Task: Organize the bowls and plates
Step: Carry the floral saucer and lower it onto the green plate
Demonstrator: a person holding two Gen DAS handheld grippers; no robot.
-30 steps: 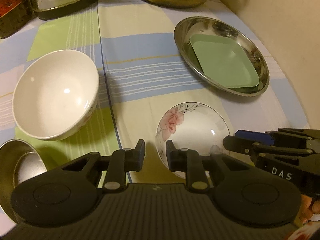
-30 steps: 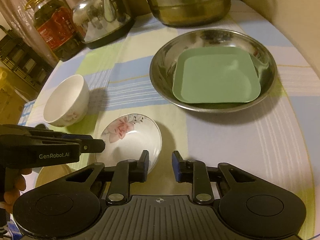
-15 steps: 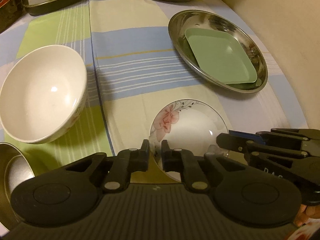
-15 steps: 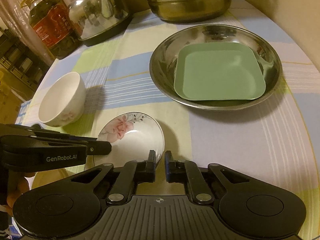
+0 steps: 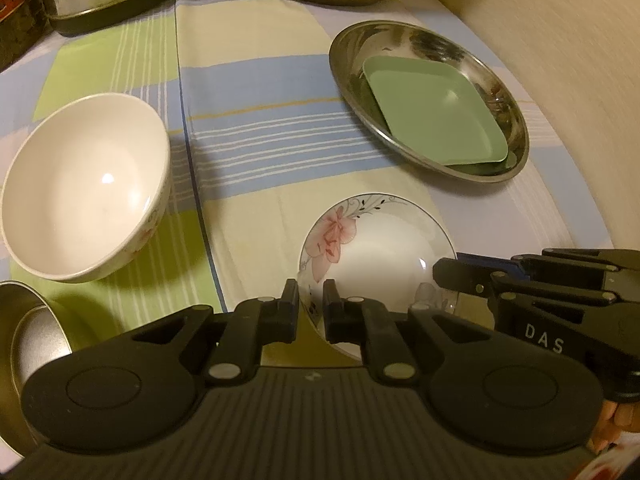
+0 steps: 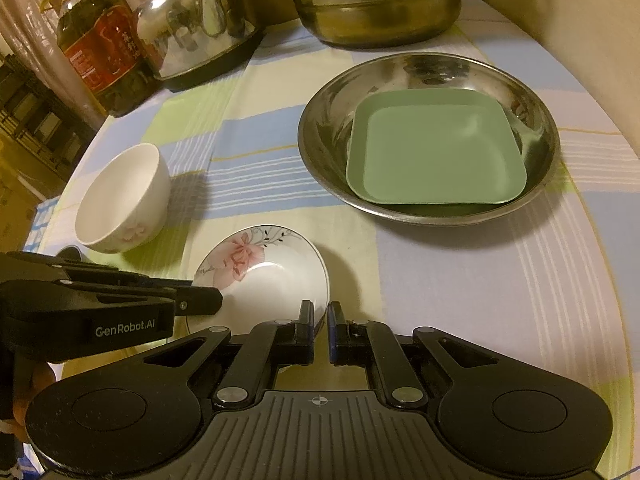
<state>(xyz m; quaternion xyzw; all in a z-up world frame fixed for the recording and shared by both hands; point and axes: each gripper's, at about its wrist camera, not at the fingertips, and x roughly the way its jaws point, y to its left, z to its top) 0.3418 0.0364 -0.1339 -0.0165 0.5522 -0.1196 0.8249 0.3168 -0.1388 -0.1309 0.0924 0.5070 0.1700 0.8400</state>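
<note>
I see the green square plate point(image 6: 434, 152) lying in the steel dish point(image 6: 320, 136), upper right; both my grippers' fingers pinch the flowered saucer's point(image 6: 264, 276) rim.

"GenRobot.AI" on left gripper point(image 6: 202, 304); "DAS" on right gripper point(image 5: 448, 278).

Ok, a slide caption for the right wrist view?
Right hand-held gripper shut on white floral saucer's rim; green square plate in steel dish.
</note>
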